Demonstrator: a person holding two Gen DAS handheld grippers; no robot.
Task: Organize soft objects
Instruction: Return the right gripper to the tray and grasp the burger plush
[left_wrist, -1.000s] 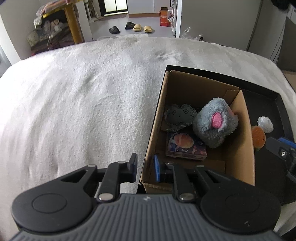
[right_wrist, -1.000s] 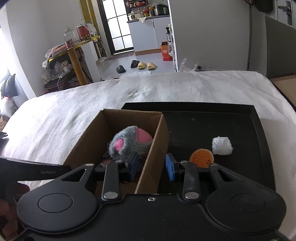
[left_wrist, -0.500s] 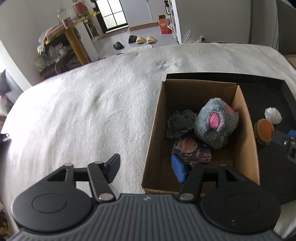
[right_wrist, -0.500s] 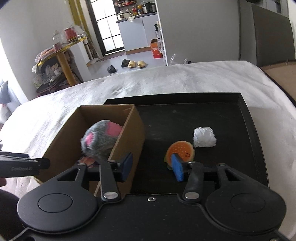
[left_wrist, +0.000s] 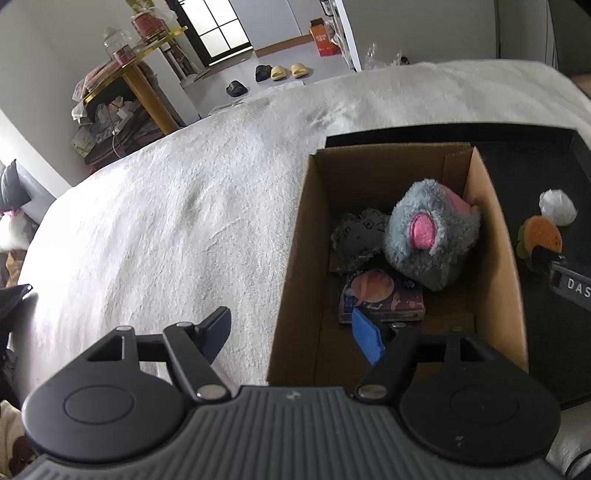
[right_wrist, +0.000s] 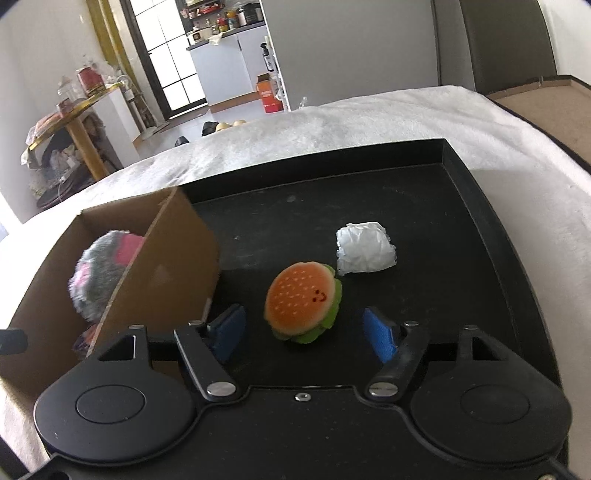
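A cardboard box (left_wrist: 295, 266) stands on the left part of a black tray (right_wrist: 461, 295). In it lie a grey plush with pink ears (left_wrist: 432, 236), a dark grey soft toy (left_wrist: 358, 236) and a small printed packet (left_wrist: 384, 295). A plush burger (right_wrist: 303, 295) and a white crumpled wad (right_wrist: 365, 247) lie on the tray right of the box. My right gripper (right_wrist: 304, 332) is open, its fingers on either side of the burger, not touching it. My left gripper (left_wrist: 291, 336) is open and empty, straddling the box's left wall.
The tray rests on a bed with a white fuzzy blanket (left_wrist: 166, 221). The box wall (right_wrist: 170, 266) is close to my right gripper's left finger. The tray's raised rim (right_wrist: 487, 206) runs along the right. A cluttered yellow table (left_wrist: 140, 74) stands beyond the bed.
Both grippers have opened wide. My right gripper moved right from the box wall to frame the burger. My left gripper pulled back and up from the box edge.
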